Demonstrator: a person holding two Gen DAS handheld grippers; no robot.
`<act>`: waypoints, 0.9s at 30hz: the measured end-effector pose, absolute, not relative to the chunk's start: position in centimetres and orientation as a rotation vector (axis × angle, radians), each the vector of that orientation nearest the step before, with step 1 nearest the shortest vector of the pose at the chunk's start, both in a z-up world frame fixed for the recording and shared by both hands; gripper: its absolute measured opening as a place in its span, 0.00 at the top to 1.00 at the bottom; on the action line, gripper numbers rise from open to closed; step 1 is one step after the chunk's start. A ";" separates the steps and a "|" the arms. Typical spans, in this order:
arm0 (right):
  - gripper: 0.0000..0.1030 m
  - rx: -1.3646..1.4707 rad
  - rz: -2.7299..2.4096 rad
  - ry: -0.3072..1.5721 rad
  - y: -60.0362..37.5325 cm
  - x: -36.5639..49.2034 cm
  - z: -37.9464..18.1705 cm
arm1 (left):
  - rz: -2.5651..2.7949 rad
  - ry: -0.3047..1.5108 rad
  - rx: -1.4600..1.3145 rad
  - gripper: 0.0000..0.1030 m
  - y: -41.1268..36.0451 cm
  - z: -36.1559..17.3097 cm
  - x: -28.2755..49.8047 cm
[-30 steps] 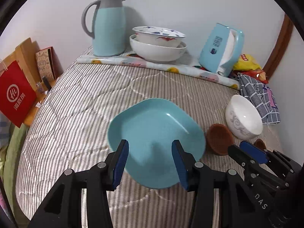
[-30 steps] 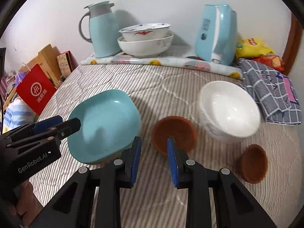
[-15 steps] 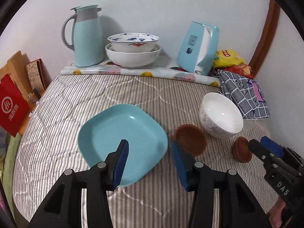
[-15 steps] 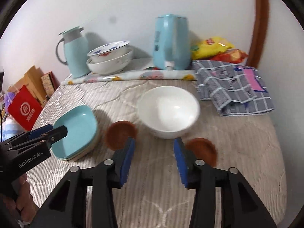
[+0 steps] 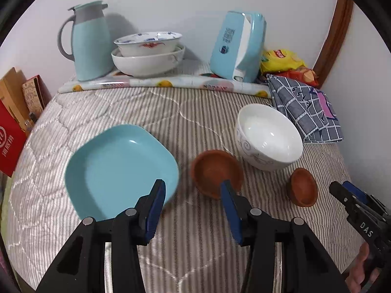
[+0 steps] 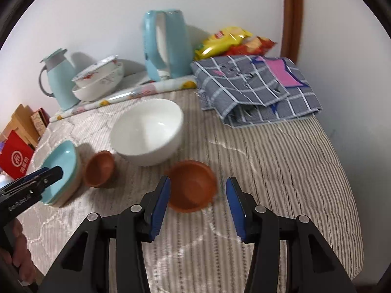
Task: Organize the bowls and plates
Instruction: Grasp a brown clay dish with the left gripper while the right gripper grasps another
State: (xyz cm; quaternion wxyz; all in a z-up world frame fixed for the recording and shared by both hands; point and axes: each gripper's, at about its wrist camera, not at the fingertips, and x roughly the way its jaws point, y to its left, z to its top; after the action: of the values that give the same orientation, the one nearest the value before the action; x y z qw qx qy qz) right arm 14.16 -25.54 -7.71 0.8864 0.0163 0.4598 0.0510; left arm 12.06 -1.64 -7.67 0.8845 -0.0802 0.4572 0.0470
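Plates, a teal stack [image 5: 119, 168], lay on the striped bed [image 5: 195, 244] beside two brown bowls [image 6: 191, 185] [image 6: 99, 168] and a white bowl [image 6: 147, 131]. Left hand-held gripper [image 5: 191, 210] and right hand-held gripper [image 6: 198, 207] were both wide open, holding nothing.

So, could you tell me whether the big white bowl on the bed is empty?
Empty: the white bowl shows only a bare, glossy inside in both wrist views.
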 end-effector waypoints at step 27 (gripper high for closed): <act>0.54 0.048 0.122 1.051 -27.0 17.8 -12.6 | 0.097 1.059 -0.200 0.56 -3.7 -12.7 16.3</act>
State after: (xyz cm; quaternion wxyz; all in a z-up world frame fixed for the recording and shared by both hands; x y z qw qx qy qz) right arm 17.78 -27.02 -12.57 0.8630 0.0228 0.5014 0.0581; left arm 16.34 -3.72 -12.71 0.8572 -0.0950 0.5041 0.0463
